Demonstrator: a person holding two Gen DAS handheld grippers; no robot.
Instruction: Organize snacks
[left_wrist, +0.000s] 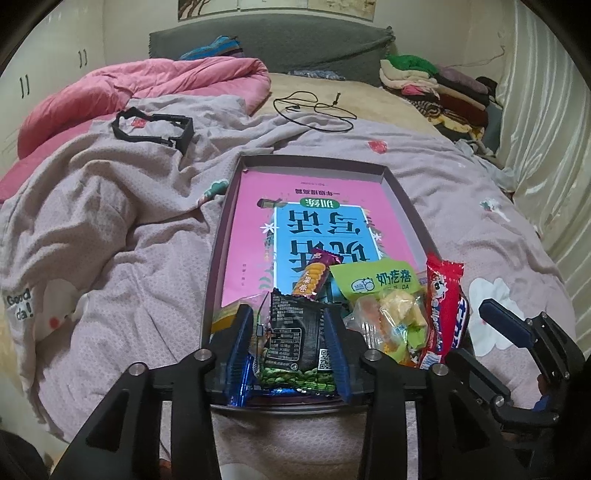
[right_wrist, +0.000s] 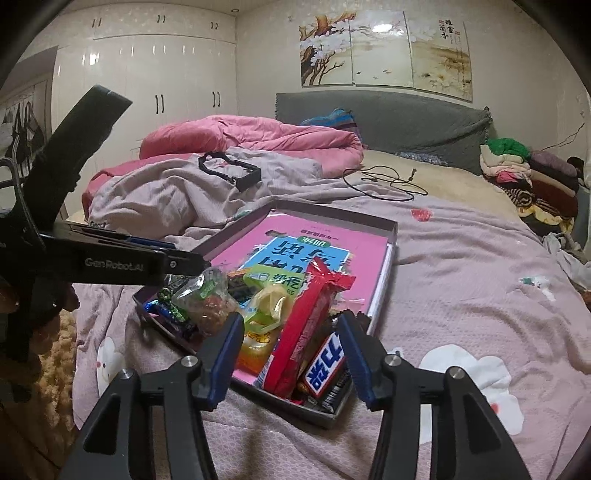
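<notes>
While parked over a rumpled bed (left_wrist: 122, 229), both claws released above the snack tray (left_wrist: 221, 229).

Ahead of the claws, pink book (left_wrist: 251, 221) flat on the tray floor; snacks heaped at its near end. Left claw (left_wrist: 291, 343) slack around black-and-green packet (left_wrist: 295, 343), pads not seen pressing. Right claw (right_wrist: 291, 354) agape, red wrapper (right_wrist: 303, 332) and blue-lettered bar (right_wrist: 325, 365) lying loose between its fingers.

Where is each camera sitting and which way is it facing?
Left wrist: on the left gripper, looking down over the tray's near end toward the headboard; its fingers flank a black snack packet, right gripper alongside.
Right wrist: on the right gripper, angled at the tray's corner; left gripper beside it.
Shared: tray, red wrapper, bed.
</notes>
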